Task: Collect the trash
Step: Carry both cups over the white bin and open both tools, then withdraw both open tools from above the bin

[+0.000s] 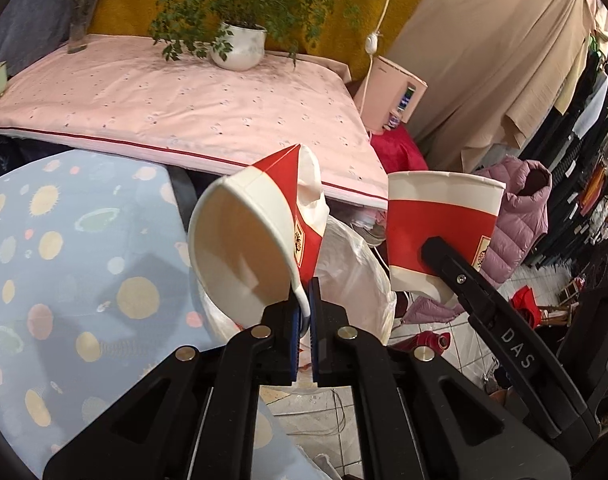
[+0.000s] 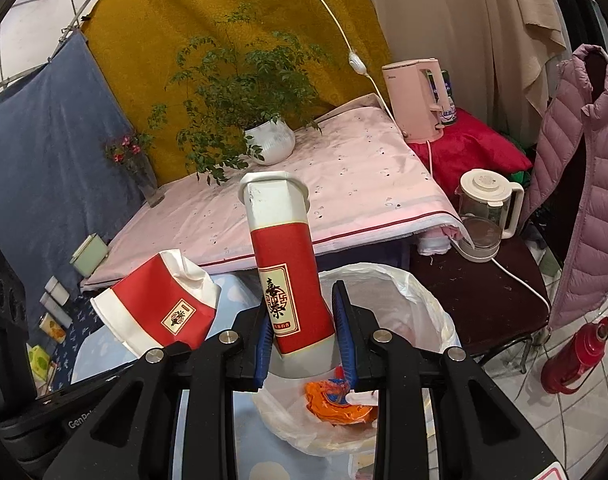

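My left gripper [image 1: 307, 300] is shut on the rim of a crumpled red-and-white paper cup [image 1: 256, 248], held tilted above a white plastic trash bag [image 1: 355, 276]. My right gripper [image 2: 304, 332] is shut on a second, squeezed red-and-white paper cup [image 2: 288, 264], held upright over the open bag [image 2: 419, 312]. Orange wrappers [image 2: 335, 400] lie inside the bag. The left-held cup [image 2: 160, 304] shows at the left of the right wrist view. The right-held cup [image 1: 439, 228] and one of the right gripper's fingers [image 1: 455, 272] show in the left wrist view.
A table with a pink cloth [image 1: 176, 108] holds a potted plant [image 1: 240, 44] and a flower vase [image 1: 80, 28]. A pink kettle [image 2: 419, 100], a glass kettle [image 2: 483, 212] on a dark chair, a purple jacket [image 2: 583, 184] and a red thermos [image 2: 579, 356] stand at the right. A blue dotted cloth [image 1: 64, 280] lies at the left.
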Demonstrator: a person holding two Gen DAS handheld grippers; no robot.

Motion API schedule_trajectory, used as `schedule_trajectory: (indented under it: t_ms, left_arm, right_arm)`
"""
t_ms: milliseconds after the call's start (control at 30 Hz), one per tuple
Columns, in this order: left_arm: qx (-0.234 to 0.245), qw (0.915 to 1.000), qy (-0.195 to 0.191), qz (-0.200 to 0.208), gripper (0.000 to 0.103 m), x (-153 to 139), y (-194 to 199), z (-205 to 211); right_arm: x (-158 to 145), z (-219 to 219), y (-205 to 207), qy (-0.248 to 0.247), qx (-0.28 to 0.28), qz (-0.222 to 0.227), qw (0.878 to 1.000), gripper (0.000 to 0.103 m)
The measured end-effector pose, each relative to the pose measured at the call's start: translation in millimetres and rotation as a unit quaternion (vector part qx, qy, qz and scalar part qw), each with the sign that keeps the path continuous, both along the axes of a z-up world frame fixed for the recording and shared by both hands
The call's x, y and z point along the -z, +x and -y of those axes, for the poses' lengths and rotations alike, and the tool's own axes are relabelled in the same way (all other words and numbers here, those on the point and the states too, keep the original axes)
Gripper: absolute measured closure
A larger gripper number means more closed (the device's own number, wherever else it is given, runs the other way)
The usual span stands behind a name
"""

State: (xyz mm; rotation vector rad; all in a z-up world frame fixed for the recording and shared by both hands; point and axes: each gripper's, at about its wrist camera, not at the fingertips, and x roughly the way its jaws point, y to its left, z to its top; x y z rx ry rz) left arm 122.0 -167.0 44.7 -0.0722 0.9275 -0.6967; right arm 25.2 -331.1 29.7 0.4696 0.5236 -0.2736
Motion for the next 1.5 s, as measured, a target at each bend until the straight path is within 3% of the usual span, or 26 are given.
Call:
schedule_trajectory:
  t_ms: [133, 167, 233, 533, 867, 1500]
  left_arm:
    - [0.006, 0.9999, 0.007, -0.004, 0.095, 5.5, 3.7, 12.1]
    - [0.005, 0.9999, 0.009, -0.006, 0.089, 7.3, 5.0, 14.1]
    - [-0.003, 0.9999, 0.011, -0.005, 0.067, 8.7, 6.8, 16.1]
    - [-0.021, 0.9996, 0.019, 0.005, 0.056, 11.6, 15.0, 8.9]
    - [-0.052, 0.9979, 0.035, 0.015, 0.054, 18.3, 23.1, -11.3]
    - [-0.088, 0.994, 0.059, 0.026, 0.053, 25.1, 18.4, -47.5]
  right_arm:
    - [3.3, 6.9, 2.3, 0.001, 0.004, -0.004, 1.0, 0.076]
    - [4.3, 8.2, 3.0, 0.001, 0.005, -0.005, 1.0, 0.076]
    - [7.0, 10.9, 4.8, 0.002, 0.007, -0.008, 1.0, 0.076]
    - [11.9, 9.9, 16.1, -0.002, 0.003, -0.014, 1.0, 0.074]
    - [16.5, -3.8, 30.3, -0.012, -0.007, -0.028, 1.0, 0.054]
    - [21.6, -32.6, 30.5, -0.051, -0.023, -0.062, 0.996, 0.045]
